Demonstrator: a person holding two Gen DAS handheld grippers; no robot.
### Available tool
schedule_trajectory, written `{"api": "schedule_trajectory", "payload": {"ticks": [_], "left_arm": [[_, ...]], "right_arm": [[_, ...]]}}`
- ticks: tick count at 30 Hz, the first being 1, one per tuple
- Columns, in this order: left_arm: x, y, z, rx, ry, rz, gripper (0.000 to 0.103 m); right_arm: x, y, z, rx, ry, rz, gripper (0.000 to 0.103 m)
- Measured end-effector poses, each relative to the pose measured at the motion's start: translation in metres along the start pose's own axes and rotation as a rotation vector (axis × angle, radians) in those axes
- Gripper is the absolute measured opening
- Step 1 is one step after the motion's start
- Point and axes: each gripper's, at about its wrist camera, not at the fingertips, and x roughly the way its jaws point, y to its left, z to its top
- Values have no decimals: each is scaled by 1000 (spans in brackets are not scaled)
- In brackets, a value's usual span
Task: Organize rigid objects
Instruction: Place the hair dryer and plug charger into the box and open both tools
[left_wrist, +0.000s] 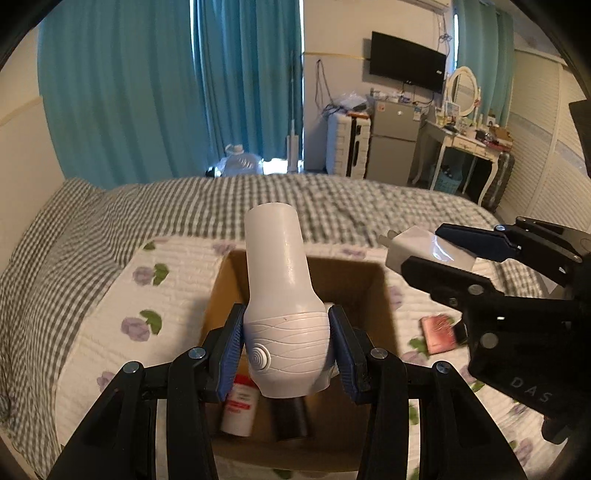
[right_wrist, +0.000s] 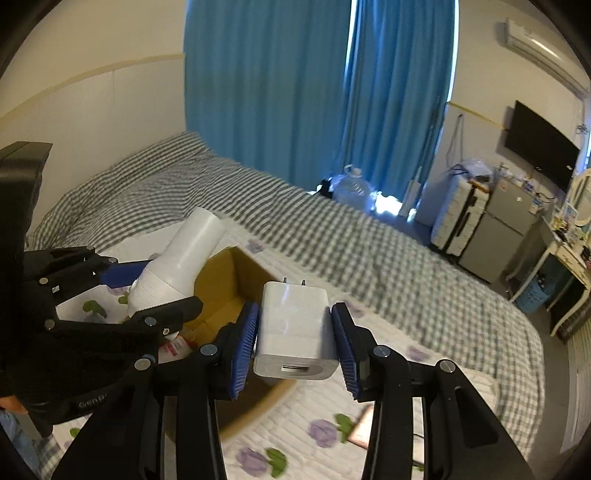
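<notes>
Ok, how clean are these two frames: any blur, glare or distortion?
Left wrist view: the white hair dryer is sharp, the checked bedspread and pink item smear, and glare marks the charger. Right wrist view: charger crisp, bedspread streaked, window glow beside the curtains. Both bend at the edges.

left gripper (left_wrist: 286, 347): clamped, angled down | right gripper (right_wrist: 294, 332): clamped, angled down

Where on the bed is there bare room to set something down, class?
Free: the floral quilt left of the cardboard box, and the checked cover beyond it. Crowded: inside the box, with a red-labelled bottle and a black item; a red packet lies to its right.
</notes>
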Motion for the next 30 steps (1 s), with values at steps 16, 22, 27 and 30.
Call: {"api": "schedule_trajectory", "payload": {"ticks": [16,22,27,30], "left_arm": [[71,34,-48,9,127,-14,46],[77,26,-56,35,158,-19,46],[74,23,-60,30,183,9,46],[67,18,-60,32,190,7,48]], "right_arm": [[117,28,-24,-16,178,-6,41],[135,31,-41,-20,238,16,41],[132,36,-50,-27,249,35,41],[121,36,-51,-24,236,34,51]]}}
